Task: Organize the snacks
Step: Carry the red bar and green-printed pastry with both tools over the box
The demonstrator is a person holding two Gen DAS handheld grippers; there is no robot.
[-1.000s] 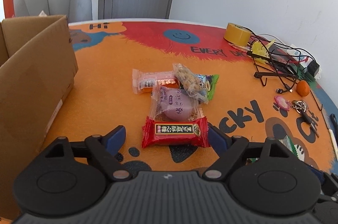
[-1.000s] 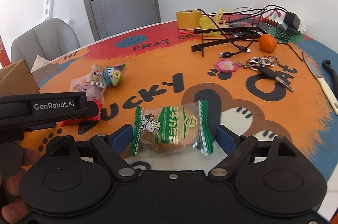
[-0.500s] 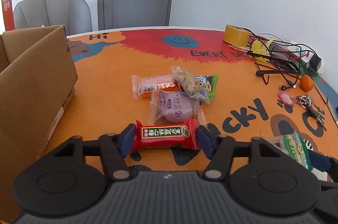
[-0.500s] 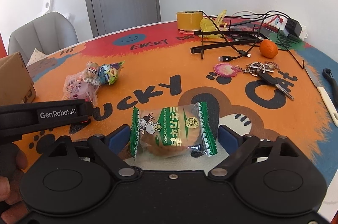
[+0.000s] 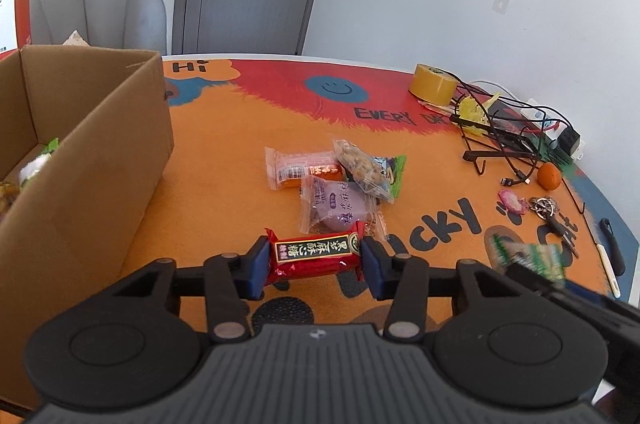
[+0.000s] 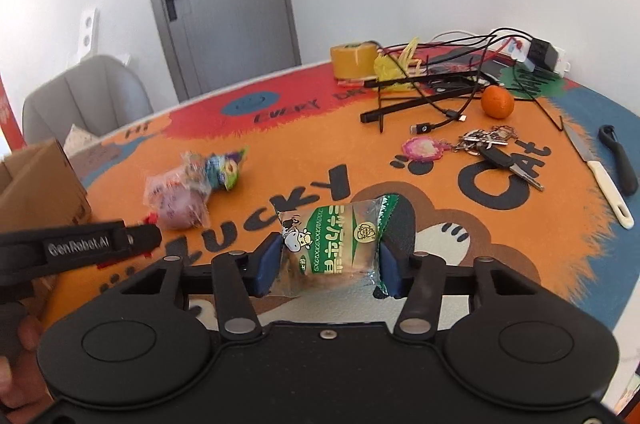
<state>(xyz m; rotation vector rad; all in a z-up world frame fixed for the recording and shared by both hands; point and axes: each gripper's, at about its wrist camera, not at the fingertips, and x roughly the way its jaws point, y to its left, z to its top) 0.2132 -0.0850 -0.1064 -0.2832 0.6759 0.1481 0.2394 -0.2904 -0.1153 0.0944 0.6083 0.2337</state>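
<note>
Table mat (image 6: 520, 224) lettering reads "HI", "EVERY", "LUCKY", "CAT", ahead of the right claw. "GenRobot.AI" is printed on the left gripper (image 6: 76, 244), to its left.

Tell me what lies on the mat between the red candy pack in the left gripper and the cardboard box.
Nothing: in the left wrist view, only bare orange mat separates the red candy pack from the cardboard box.

red candy wrapper (image 5: 314, 255): glossy plastic | box (image 5: 100, 160): matt cardboard | mat (image 5: 240, 160): fuzzy cloth
</note>
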